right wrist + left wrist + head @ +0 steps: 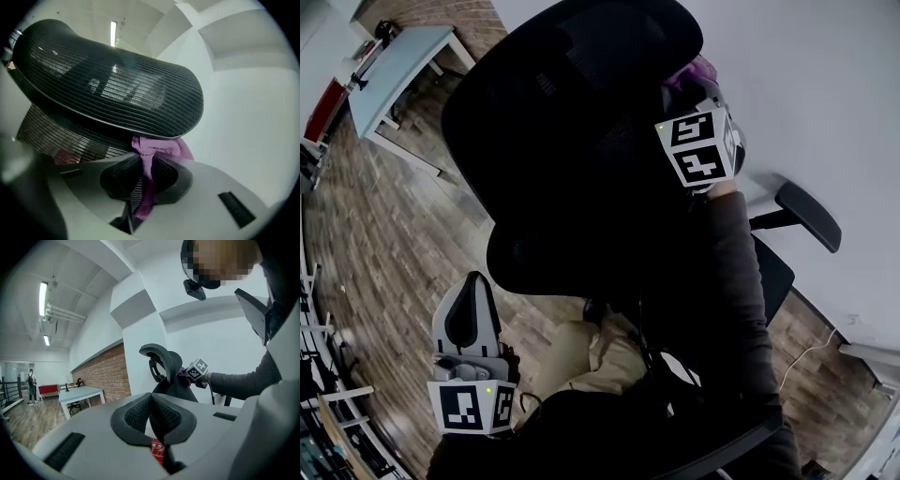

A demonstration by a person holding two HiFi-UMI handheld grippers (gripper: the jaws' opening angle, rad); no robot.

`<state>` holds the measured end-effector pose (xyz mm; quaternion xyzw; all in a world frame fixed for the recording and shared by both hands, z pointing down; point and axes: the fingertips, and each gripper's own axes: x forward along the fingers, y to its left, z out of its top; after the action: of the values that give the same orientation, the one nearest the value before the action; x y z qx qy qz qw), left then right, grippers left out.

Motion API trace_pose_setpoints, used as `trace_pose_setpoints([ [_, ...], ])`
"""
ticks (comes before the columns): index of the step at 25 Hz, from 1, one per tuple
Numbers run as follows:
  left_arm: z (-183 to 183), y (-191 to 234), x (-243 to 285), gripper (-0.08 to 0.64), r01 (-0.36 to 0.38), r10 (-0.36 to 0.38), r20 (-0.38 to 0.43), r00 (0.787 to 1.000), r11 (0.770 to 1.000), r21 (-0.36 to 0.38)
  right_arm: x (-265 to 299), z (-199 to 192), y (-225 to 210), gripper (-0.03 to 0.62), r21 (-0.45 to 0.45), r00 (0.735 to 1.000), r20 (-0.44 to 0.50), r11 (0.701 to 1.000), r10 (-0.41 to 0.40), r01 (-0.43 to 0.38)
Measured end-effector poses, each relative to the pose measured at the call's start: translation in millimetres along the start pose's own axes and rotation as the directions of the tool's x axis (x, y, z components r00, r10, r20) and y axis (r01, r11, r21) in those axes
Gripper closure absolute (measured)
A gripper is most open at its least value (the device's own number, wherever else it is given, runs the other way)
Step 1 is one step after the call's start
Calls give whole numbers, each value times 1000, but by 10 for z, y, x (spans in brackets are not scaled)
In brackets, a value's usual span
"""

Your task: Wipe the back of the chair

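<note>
The right claw [146,174] is clamped on a purple cloth [157,149]. The cloth's bunched end is pushed up against the black mesh of the chair [572,150], just beneath the curved headrest [112,89]. A strip of the cloth trails down between the padded jaws. In the head view this claw, with its marker cube facing the camera, sits at the upper right edge of the chair's back. A dark sleeve [733,267] runs from the claw toward the person. Just beyond it, one black armrest [807,215] juts out in front of a white wall [825,84].

The left claw [152,420] is closed on nothing, its ribbed pads meeting at the tips. It is held low at the person's left, apart from the chair and above a wood-plank floor [384,253]. Its own camera looks up toward the headrest and the other claw's marker cube.
</note>
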<state>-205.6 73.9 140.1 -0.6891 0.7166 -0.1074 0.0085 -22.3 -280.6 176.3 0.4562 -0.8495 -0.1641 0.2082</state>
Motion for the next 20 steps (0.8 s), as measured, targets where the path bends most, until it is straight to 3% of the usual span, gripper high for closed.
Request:
trace_pose_setpoints([
  [12, 56, -169, -61, 551, -4, 4, 12, 1000, 1000, -6, -117, 71, 278, 545, 28, 998, 8, 997, 66, -66],
  [20, -150, -284, -94, 551, 0, 1, 22, 1000, 999, -36, -154, 110, 397, 545, 34, 995, 9, 994, 102, -102],
])
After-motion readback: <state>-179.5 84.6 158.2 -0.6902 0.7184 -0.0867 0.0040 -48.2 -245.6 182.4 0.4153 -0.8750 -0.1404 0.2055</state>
